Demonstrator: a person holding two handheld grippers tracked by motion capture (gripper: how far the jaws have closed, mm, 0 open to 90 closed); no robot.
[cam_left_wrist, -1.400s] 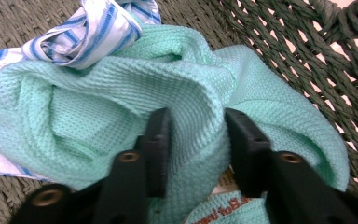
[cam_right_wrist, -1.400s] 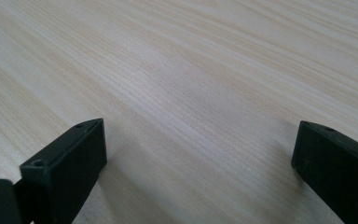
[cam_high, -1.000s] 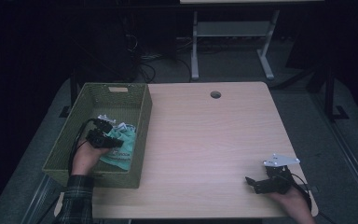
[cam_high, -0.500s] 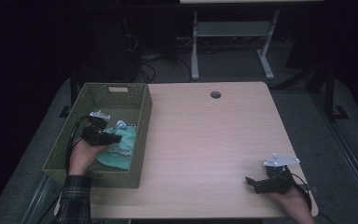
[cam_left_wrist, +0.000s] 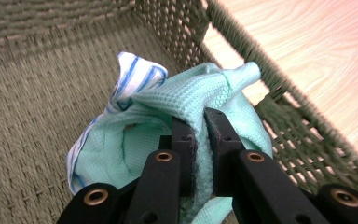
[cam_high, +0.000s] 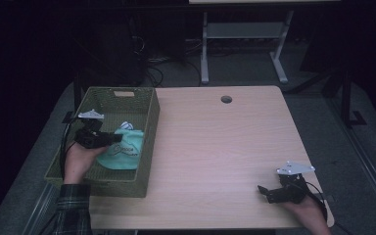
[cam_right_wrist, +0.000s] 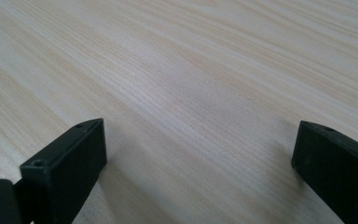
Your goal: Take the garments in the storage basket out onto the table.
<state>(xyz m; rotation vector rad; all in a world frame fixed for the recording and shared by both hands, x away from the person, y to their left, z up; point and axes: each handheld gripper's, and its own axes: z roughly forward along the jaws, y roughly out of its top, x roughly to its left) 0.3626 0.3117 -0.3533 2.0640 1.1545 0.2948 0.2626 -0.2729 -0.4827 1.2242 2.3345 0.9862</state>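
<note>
A mint-green cloth (cam_high: 124, 149) lies bunched in the olive woven basket (cam_high: 144, 94) at the table's left side. My left gripper (cam_high: 112, 139) is inside the basket, shut on a fold of the green cloth (cam_left_wrist: 223, 88). Under that cloth a white cloth with blue stripes (cam_left_wrist: 137, 79) pokes out, and it shows as a small white patch (cam_high: 125, 126) in the high view. My right gripper (cam_high: 263, 190) rests low over the bare wood near the table's front right corner, its jaws wide open with nothing between them (cam_right_wrist: 198, 144).
The basket wall (cam_left_wrist: 279, 98) stands just to the right of the held cloth. A round cable hole (cam_high: 226, 99) sits at the far edge of the wooden table (cam_high: 225, 147). Behind the table are a white metal frame (cam_high: 245, 44) and dark floor with cables.
My left gripper has moved back toward the basket's left side and lifted slightly, drawing the green cloth with it. The right gripper has stayed where it was.
</note>
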